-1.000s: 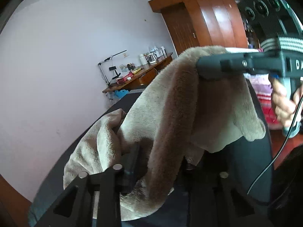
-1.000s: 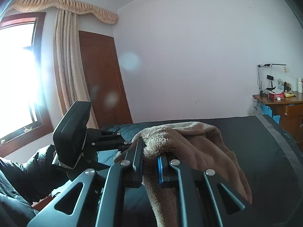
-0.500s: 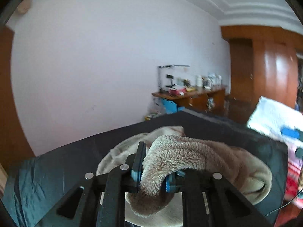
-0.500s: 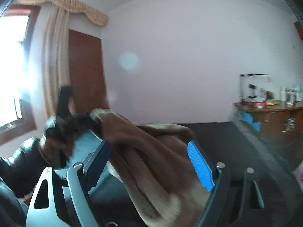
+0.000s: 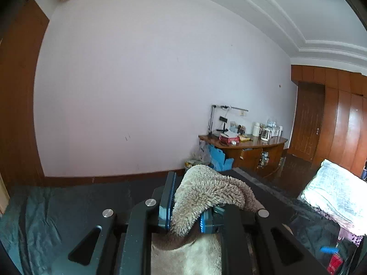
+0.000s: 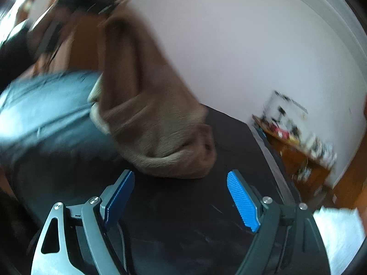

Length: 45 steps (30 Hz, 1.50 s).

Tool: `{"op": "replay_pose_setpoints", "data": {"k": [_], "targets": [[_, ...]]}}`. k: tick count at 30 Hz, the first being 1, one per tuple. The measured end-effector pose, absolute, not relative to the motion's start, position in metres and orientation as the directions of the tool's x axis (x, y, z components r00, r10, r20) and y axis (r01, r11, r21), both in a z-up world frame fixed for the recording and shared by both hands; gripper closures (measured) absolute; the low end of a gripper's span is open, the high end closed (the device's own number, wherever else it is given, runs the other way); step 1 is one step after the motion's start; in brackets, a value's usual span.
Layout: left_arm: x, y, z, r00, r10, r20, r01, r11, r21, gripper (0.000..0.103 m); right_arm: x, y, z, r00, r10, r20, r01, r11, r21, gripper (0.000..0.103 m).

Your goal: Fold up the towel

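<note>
Two views guide you: left wrist shows your left tool (image 5: 185, 208) clamped on the towel (image 5: 206, 192) above the dark bed (image 5: 75, 204); right wrist shows your right tool (image 6: 181, 197) wide open, empty, so regrasp the hanging towel's (image 6: 149, 114) free corner squarely.

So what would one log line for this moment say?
left gripper: shut on fluffy beige towel | right gripper: jaws open, empty | towel hangs onto dark bed cover | fold: unfinished

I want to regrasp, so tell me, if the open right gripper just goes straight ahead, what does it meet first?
Most likely the towel: its lower bunch lies right ahead of the right gripper on the dark sheet. The frame is blurred, so depth is uncertain.
</note>
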<state>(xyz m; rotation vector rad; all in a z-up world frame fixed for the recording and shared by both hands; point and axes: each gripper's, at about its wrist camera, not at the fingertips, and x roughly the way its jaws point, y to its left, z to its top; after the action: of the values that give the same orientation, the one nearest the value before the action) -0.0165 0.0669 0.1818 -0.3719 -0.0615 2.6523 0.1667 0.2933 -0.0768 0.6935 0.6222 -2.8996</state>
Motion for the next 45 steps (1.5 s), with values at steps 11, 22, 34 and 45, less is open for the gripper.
{"op": "replay_pose_setpoints", "data": {"k": [11,22,34,45], "targets": [[0.021,0.016,0.235,-0.912,0.388,-0.133,-0.360,-0.913,-0.195,0.085,0.127,0.253,-0.073,-0.867,-0.240,-0.437,0.397,-0.862,-0.315,0.017],[0.050,0.002,0.252,-0.926,0.364,-0.103,-0.338,-0.917,-0.211,0.085,0.106,0.229,-0.057,-0.834,-0.356,-0.422,0.501,-0.809,-0.308,0.017],[0.073,-0.028,0.259,-0.956,0.287,-0.067,-0.260,-0.929,-0.264,0.085,0.074,0.290,0.000,-0.932,-0.160,-0.324,0.212,-0.968,-0.133,0.087],[0.126,-0.021,0.272,-0.949,0.297,0.108,-0.315,-0.917,-0.244,0.085,0.172,0.373,0.169,-0.937,0.067,0.344,-0.038,-0.995,0.090,0.092]]}}
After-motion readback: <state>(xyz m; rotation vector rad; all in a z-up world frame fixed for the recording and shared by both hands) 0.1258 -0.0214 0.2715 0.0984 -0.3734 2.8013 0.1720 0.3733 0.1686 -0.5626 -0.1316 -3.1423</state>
